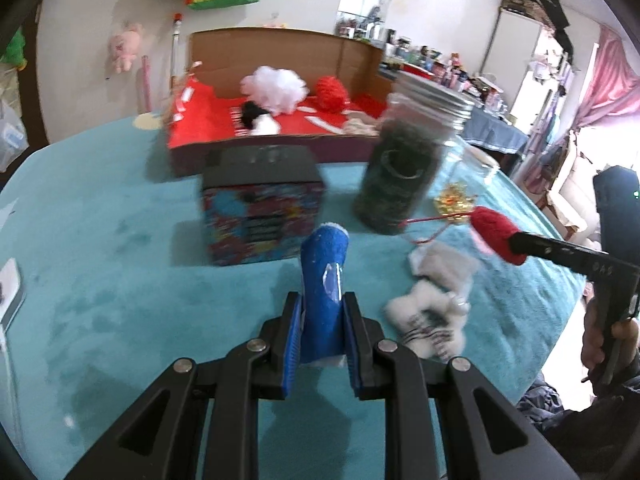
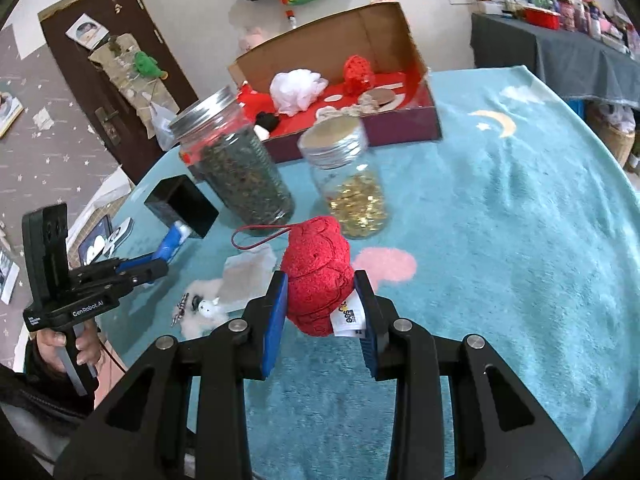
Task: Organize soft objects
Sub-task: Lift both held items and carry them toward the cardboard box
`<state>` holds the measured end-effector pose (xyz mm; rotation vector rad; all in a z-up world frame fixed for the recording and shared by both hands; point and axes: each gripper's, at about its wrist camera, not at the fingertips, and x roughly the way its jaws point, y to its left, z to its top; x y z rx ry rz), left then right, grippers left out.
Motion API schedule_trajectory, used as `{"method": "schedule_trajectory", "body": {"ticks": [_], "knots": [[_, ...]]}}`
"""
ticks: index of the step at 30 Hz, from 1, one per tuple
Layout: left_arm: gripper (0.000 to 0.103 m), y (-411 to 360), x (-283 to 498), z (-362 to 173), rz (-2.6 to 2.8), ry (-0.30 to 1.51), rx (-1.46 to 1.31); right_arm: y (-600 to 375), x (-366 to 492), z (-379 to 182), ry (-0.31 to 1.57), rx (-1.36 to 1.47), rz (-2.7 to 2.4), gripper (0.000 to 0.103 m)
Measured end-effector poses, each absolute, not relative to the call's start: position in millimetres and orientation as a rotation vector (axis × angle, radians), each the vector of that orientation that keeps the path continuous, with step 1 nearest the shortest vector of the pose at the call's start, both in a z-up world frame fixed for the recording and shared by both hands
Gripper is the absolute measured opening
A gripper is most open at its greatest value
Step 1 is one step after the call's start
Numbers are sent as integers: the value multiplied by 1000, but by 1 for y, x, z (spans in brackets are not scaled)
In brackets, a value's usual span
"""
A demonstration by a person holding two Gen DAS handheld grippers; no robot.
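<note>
I count two lidded jars [image 2: 240, 164] on my bench, one cardboard box [image 2: 340, 92], one patterned box [image 1: 262, 216] — and two soft toys in my two claws [image 1: 322, 340], one blue [image 1: 324, 280], one red [image 2: 316, 276].

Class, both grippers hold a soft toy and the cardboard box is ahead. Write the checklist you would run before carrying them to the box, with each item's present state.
1. Left gripper shut on blue soft toy: ok.
2. Right gripper shut on red plush: ok.
3. Cardboard box open, with free floor space: ok.
4. Path past the dark-filled jar and gold-filled jar: not ok, both jars stand between.
5. Red cord free of the jars: cannot tell.
</note>
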<state>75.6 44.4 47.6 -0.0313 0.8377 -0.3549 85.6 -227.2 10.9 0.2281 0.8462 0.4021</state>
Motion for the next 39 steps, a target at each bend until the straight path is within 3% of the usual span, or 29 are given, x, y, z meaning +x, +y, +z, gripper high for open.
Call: {"method": "schedule_trajectory", "body": {"ticks": [23, 39], "knots": [[21, 118, 115, 42, -197, 894, 57, -285, 128, 13, 897, 233, 320, 31], [21, 119, 163, 61, -333, 852, 205, -279, 178, 34, 890, 12, 394, 31]]}}
